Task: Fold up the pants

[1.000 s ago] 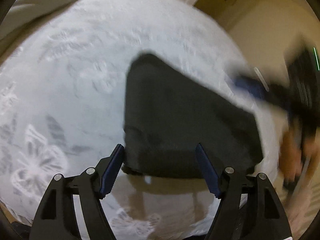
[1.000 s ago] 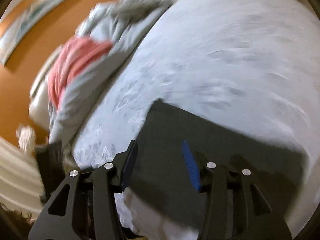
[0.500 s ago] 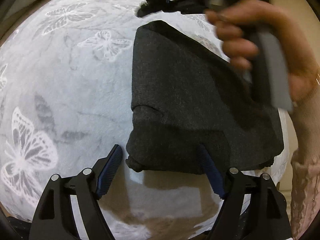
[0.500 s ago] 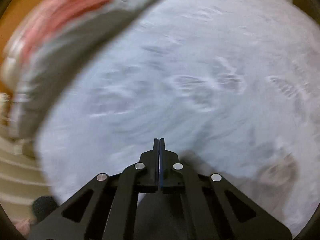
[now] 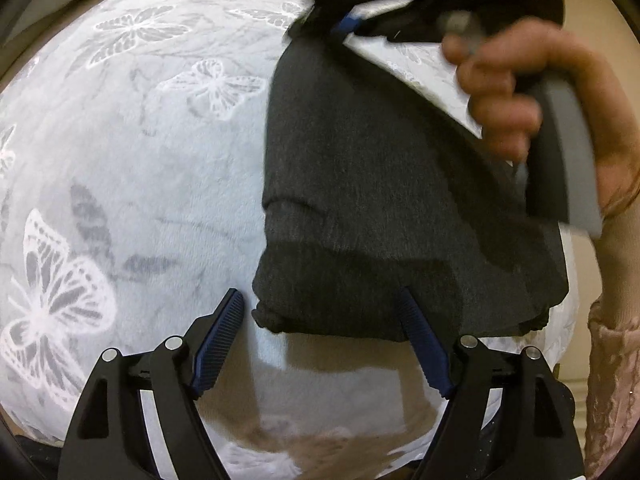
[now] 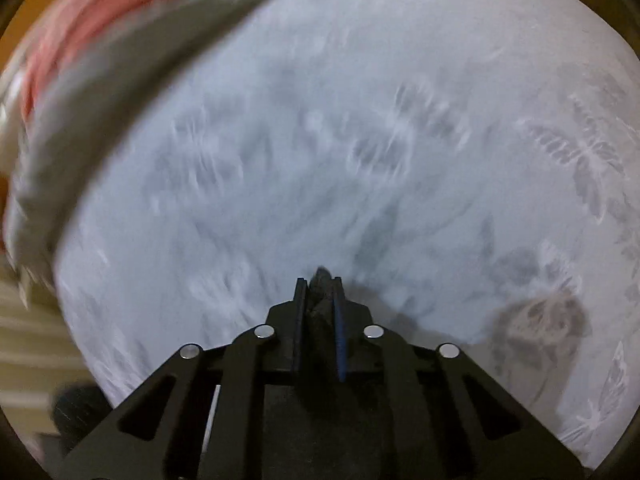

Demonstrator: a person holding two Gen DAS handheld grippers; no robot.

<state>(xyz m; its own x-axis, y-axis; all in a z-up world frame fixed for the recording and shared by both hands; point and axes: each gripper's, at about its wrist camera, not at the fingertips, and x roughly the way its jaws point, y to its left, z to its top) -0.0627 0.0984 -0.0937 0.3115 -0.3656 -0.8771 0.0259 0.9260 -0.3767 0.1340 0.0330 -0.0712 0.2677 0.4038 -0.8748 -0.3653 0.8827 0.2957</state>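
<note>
The dark grey pants (image 5: 372,200) lie folded on the white butterfly blanket (image 5: 140,168). My left gripper (image 5: 320,312) is open at their near edge, one finger left of the near-left corner, the other over the fabric. My right gripper (image 6: 319,284) is shut on a bunch of the dark pants fabric (image 6: 320,300). In the left wrist view it (image 5: 348,24) holds the far corner lifted, with the person's hand (image 5: 520,92) on its handle.
A grey and pink heap of bedding (image 6: 80,60) lies along the blanket's far left in the right wrist view. The bed's edge and a pale floor (image 5: 328,440) show below the left gripper. A pink sleeve (image 5: 612,380) is at the right.
My right gripper swung to the far corner of the pants and closed on it; fabric now shows between its fingers and that corner is lifted. The left gripper stayed open at the near edge.
</note>
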